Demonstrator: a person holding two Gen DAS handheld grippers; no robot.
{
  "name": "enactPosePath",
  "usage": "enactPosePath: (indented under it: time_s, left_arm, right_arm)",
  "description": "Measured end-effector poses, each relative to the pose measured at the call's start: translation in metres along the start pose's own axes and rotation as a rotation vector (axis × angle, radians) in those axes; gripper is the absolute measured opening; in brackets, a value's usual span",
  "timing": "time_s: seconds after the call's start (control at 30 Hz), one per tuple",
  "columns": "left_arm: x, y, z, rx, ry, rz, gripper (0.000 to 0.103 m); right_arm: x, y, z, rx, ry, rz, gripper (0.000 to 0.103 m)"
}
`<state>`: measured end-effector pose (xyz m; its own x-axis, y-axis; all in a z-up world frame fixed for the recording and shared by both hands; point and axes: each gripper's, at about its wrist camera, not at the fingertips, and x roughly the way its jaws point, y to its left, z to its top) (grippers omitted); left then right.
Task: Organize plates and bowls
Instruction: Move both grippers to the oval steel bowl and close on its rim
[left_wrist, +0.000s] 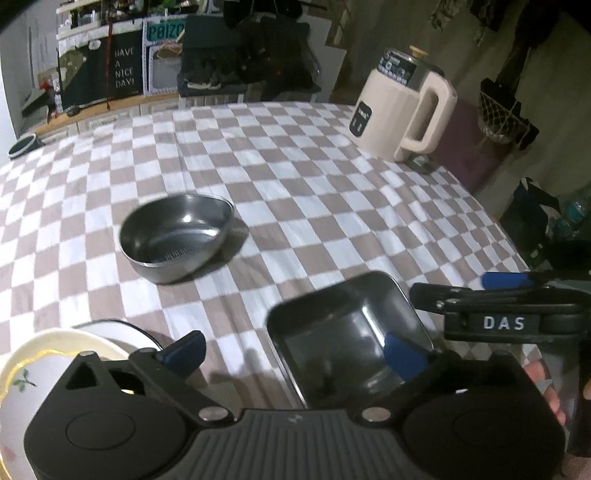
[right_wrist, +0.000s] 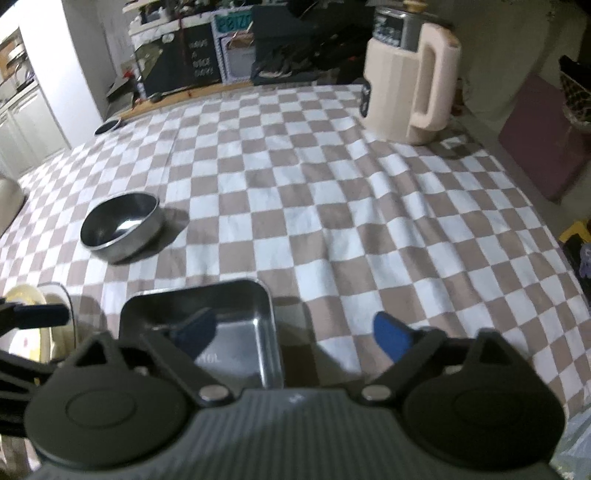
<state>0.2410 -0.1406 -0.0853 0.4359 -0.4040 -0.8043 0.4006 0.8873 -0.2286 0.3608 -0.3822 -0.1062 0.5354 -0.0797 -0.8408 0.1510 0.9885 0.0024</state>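
A brown-and-white checked cloth (left_wrist: 295, 177), soft and slightly rumpled, covers the whole surface. Near its front edge sits a rectangular metal tray (left_wrist: 343, 339), dark and glossy, with rounded corners and a raised rim. Further in, toward the left side, stands a round steel bowl (left_wrist: 177, 238), smooth and reflective, with a thin bright lip. At the front left corner lies a stack of white plates (left_wrist: 44, 354); the top one has a wavy, yellow-edged rim and a small green sprig printed on it.

The left claw (left_wrist: 291, 350) is spread wide, its blue fingertips (left_wrist: 184, 350) hanging clear over the cloth and the tray's near left part, gripping nothing. The right claw (right_wrist: 291, 334) is likewise gaping, one blue tip above the tray's inside, the other above bare cloth, with no contact visible.

At the far right corner stands a cream plastic kettle-like jug (left_wrist: 402, 110) with a big loop handle and a dark control panel. A small dark round dish (left_wrist: 23, 146) rests at the far left edge.
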Motion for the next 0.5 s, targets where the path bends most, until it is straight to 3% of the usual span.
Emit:
enactPosePath:
  time_s: [0.27, 0.5]
  left_arm:
    - [-0.021, 0.029, 0.024, -0.026, -0.120, 0.050, 0.103]
    - [-0.020, 0.095, 0.049, -0.206, -0.176, 0.060, 0.103]
  right_arm:
    - [-0.008, 0.002, 0.014, 0.117, -0.119, 0.011, 0.103]
    - [0.008, 0.029, 0.036, 0.126, -0.153, 0.037, 0.103]
